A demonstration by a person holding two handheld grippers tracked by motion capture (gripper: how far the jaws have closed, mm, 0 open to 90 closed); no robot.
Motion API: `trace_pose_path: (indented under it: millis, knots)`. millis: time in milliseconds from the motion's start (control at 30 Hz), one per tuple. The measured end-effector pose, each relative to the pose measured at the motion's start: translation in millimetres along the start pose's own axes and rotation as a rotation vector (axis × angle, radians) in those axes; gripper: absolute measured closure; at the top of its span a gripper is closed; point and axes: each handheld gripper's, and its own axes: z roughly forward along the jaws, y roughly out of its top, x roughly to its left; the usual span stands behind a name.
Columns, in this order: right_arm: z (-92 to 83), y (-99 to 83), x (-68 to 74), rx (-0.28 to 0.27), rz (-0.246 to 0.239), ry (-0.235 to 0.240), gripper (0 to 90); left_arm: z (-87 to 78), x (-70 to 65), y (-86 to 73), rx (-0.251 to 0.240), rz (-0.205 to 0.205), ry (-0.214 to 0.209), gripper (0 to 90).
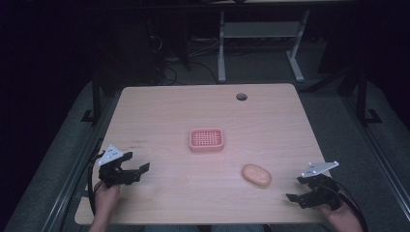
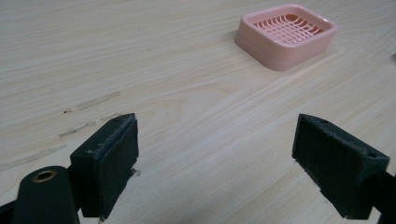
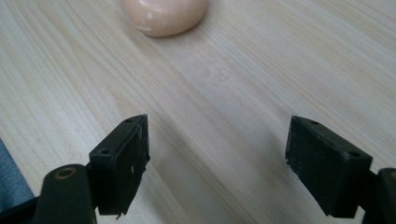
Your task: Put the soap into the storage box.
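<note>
A pink slotted soap dish (image 1: 206, 139) sits near the middle of the wooden table (image 1: 169, 111). An oval peach soap bar (image 1: 256, 175) lies to its lower right. My left gripper (image 1: 137, 167) hovers open at the table's front left, and its own view has the soap dish (image 2: 286, 34) ahead to the right beyond the left gripper (image 2: 215, 158). My right gripper (image 1: 294, 189) is open at the front right, a short way right of the soap. In the right gripper view the soap bar (image 3: 163, 15) lies ahead of the right gripper (image 3: 217, 163), nothing between the jaws.
A round cable hole (image 1: 241, 96) sits near the table's far edge. Beyond the table stand white desk legs (image 1: 221, 48) and cables on a dark floor. Faint scuff marks (image 2: 88, 105) show on the wood near the left gripper.
</note>
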Motion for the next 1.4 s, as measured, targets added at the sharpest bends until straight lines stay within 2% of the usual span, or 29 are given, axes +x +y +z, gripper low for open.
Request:
trace_pose_path:
  millis: [100, 333, 633, 1167, 1400]
  knots:
    - [-0.9, 4.6, 4.0, 0.002, -0.008, 0.002, 21.1, -0.1, -0.2, -0.2, 0.002, 0.0, -0.001, 14.2]
    - [-3.0, 23.8, 10.2, 0.009, -0.063, 0.005, 20.6, -1.7, 0.1, -0.2, -0.006, 0.002, 0.0, 14.3]
    - [-0.9, 41.3, 11.3, 0.05, -0.088, 0.015, 20.3, -2.4, 0.0, -0.1, -0.011, 0.005, 0.001, 14.3]
    - [2.0, 60.7, 11.6, 0.086, -0.119, 0.029, 20.0, -3.2, 0.3, -0.2, -0.014, 0.008, 0.007, 14.3]
    - [7.7, 74.4, 14.9, 0.114, -0.154, 0.036, 19.9, -3.1, 0.2, -0.2, -0.014, 0.008, 0.01, 14.3]
